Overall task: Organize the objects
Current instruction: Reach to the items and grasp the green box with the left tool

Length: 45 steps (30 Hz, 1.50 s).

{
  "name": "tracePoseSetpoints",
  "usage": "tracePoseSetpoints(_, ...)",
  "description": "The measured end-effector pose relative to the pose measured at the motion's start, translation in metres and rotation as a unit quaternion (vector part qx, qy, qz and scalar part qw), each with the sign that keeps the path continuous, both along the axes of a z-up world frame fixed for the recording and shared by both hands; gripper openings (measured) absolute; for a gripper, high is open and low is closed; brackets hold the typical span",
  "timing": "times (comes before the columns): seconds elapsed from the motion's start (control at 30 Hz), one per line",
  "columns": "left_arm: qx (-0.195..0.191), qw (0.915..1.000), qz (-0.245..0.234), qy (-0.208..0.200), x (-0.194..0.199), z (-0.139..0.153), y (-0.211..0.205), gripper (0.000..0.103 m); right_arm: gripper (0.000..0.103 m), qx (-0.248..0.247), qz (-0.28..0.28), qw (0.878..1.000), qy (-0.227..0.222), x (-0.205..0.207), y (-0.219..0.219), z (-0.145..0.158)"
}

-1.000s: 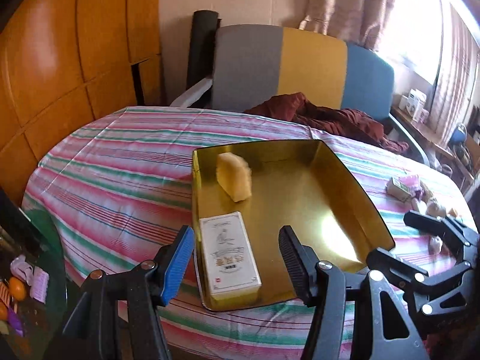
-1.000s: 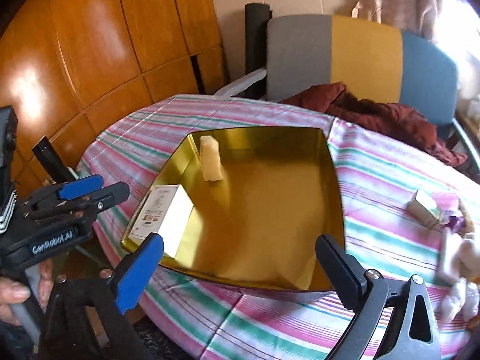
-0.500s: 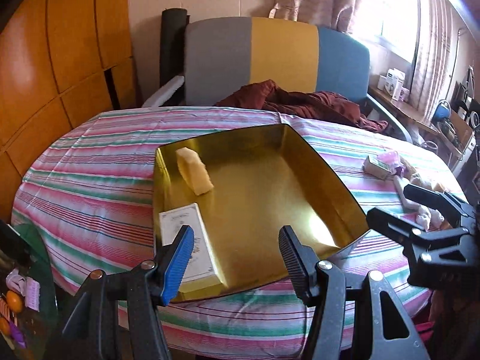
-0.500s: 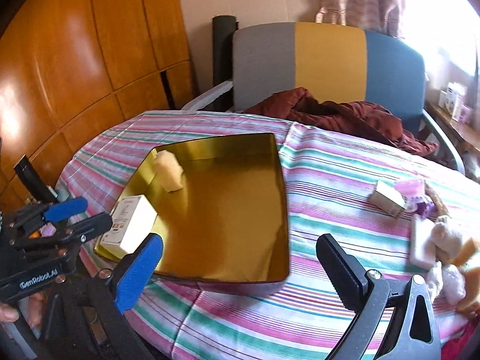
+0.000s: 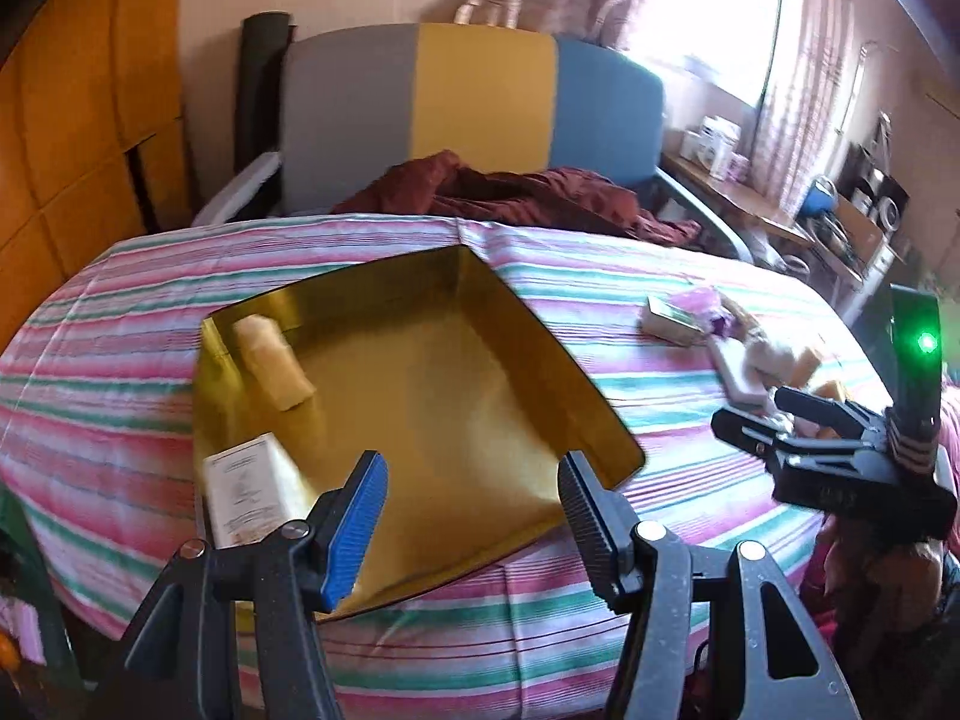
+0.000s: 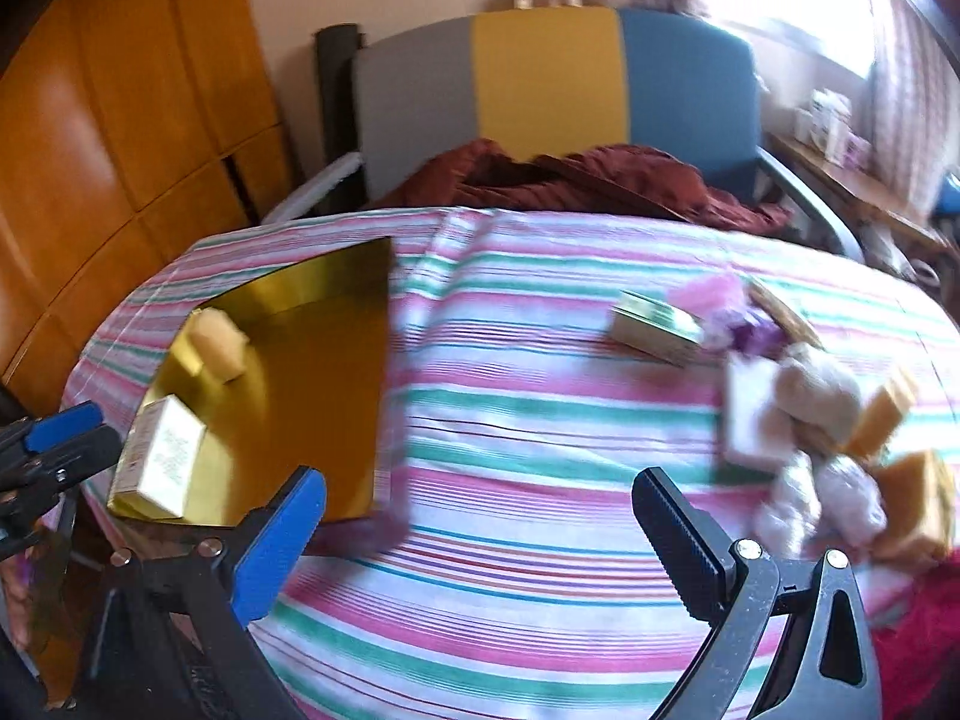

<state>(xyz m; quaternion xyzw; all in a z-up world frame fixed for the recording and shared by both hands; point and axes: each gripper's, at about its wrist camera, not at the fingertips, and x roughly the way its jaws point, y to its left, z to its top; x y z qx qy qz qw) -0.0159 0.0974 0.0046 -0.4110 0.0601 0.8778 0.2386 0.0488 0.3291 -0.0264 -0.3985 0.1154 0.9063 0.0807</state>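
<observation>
The counter [image 6: 540, 432], covered by a cloth striped pink, green and white, spreads out ahead of both grippers, and behind it stands a chair [image 6: 552, 78] with grey, yellow and blue panels and a dark red cloth [image 6: 600, 180] heaped on its seat. A gold tray [image 5: 420, 372] lies straight ahead of the left gripper [image 5: 468, 510], its near edge just beyond the fingertips; seen from the right gripper [image 6: 480, 516] the same tray sits ahead and to the left. Inside it, at the far left corner, lies a pale yellow sponge [image 5: 273, 360], and nearer, just left of the left gripper's blue pad, a white box [image 5: 252, 492] with printing too blurred to read. Ahead and to the right of the right gripper lies a loose cluster: a small green-and-white box [image 6: 657, 330], a pink wrapper [image 6: 714, 294], a flat white packet [image 6: 747, 414], a pale soft toy [image 6: 810, 420] and two tan blocks [image 6: 882, 420]; no lettering on them is legible through the motion blur. The left gripper's jaws stand apart with nothing between them, above the tray's near edge. The right gripper's jaws are spread wider, also empty, over bare striped cloth. In the left wrist view the right gripper shows at the right with a green light lit on its body.
</observation>
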Motion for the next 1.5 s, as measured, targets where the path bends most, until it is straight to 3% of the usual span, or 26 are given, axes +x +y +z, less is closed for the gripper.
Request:
tracePoseSetpoints(0.33,-0.031,0.9963,-0.08,-0.012,-0.004,-0.004,0.062,0.063,0.103,-0.015,-0.102,0.995,-0.014,0.021,0.091,0.005)
tracePoseSetpoints(0.53,-0.041,0.993,-0.108,-0.025,-0.017,-0.004,0.102,0.075,0.103,-0.016,-0.122,0.992,-0.018,0.017,0.131,0.011)
tracePoseSetpoints(0.67,-0.046,0.991,-0.121,-0.033,-0.032,-0.005,0.129,0.077,0.103,-0.014,-0.142,0.99,-0.005,0.011,0.159,0.012)
tracePoseSetpoints(0.77,-0.042,0.9893,-0.125,-0.061,-0.045,-0.01,0.151,0.077,0.103,-0.015,-0.16,0.987,0.007,0.011,0.178,0.011)
tracePoseSetpoints(1.13,-0.08,0.9819,-0.149,-0.085,-0.086,-0.048,0.252,0.084,0.103,-0.046,-0.178,0.982,0.037,0.024,0.206,0.011)
tracePoseSetpoints(1.5,-0.103,0.9788,-0.158,-0.08,-0.112,-0.082,0.316,0.091,0.103,-0.069,-0.166,0.983,0.041,0.024,0.207,0.012)
